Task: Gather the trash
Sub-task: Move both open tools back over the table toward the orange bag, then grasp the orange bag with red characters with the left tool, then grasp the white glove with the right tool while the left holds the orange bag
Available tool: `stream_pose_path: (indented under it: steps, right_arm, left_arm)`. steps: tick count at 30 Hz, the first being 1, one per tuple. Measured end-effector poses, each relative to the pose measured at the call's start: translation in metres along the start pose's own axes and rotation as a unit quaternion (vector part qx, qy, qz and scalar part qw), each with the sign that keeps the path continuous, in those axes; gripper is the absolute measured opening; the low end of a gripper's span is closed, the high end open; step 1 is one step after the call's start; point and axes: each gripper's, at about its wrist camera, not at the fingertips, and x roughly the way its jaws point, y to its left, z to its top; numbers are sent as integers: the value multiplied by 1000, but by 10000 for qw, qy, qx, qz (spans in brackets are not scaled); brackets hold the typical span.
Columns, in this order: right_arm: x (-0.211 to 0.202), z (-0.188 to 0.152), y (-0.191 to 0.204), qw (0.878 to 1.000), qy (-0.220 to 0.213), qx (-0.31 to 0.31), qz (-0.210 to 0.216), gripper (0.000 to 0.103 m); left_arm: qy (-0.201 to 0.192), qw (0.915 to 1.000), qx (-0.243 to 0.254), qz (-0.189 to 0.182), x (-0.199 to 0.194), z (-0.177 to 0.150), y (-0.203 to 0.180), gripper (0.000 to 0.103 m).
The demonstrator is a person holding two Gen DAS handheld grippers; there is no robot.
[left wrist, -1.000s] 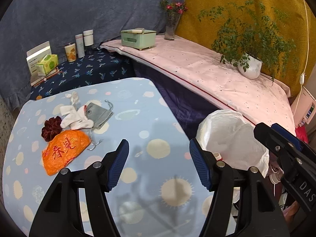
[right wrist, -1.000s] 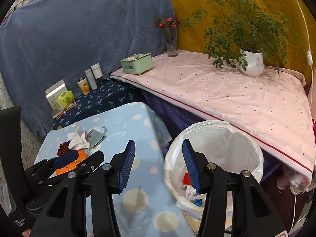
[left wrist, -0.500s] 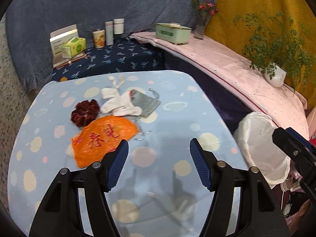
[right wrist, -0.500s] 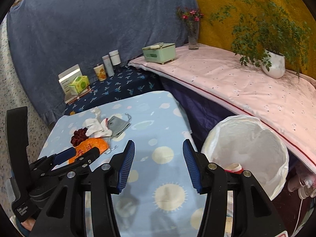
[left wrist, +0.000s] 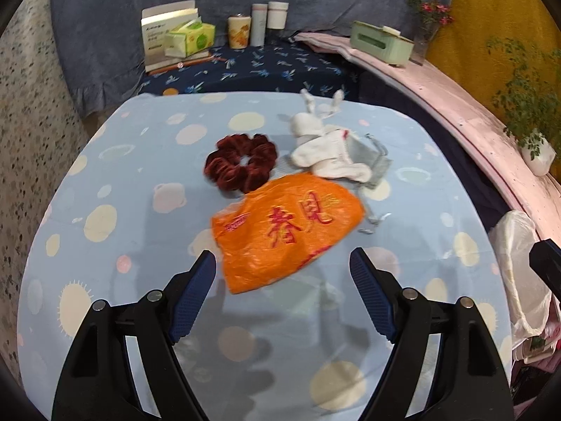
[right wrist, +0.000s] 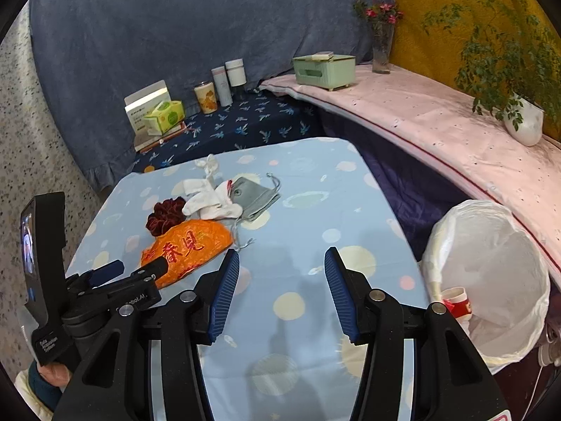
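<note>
An orange plastic bag with red characters (left wrist: 285, 229) lies on the light blue spotted table (left wrist: 122, 210), also in the right wrist view (right wrist: 189, 245). Behind it lie a dark red scrunchie (left wrist: 240, 165), white socks (left wrist: 322, 151) and a grey pouch (left wrist: 377, 159). My left gripper (left wrist: 282, 291) is open and empty, just short of the orange bag, its fingers either side of the bag's near edge. My right gripper (right wrist: 280, 291) is open and empty over the table. The white-lined trash bin (right wrist: 491, 280) stands at the table's right, holding a red and white cup (right wrist: 455, 300).
A dark blue shelf (right wrist: 245, 122) behind the table carries a tissue box (left wrist: 189, 38), a can (left wrist: 239, 31) and bottles (left wrist: 277, 17). A pink-covered ledge (right wrist: 438, 115) holds a green box (right wrist: 324, 70), flower vase (right wrist: 380, 45) and potted plant (right wrist: 522, 119).
My left gripper has swung left from the bin side and closed in on the orange bag. My right gripper has turned away from the bin toward the table.
</note>
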Motion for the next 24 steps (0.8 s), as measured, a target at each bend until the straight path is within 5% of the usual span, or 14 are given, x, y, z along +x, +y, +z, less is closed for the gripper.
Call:
stream_pose_path:
  steps: [5,12,21,24]
  right_arm:
    - [22,1,16,9998,152,-34,87,50]
    - [53,5,31,9993,338,-88,161,50]
    - [79,8,45,9984,505,-132,211,50]
    - [84,8,49,9982,540,-133,232,50]
  left_arm:
    - [250,9997,-36,34,25,2,15,75]
    - [631,9972,-178,-364,53,6,21,74]
    - [745,9945,-47,-730,56,5,15,21]
    - [617,9950,10,-782,46,4,15,17]
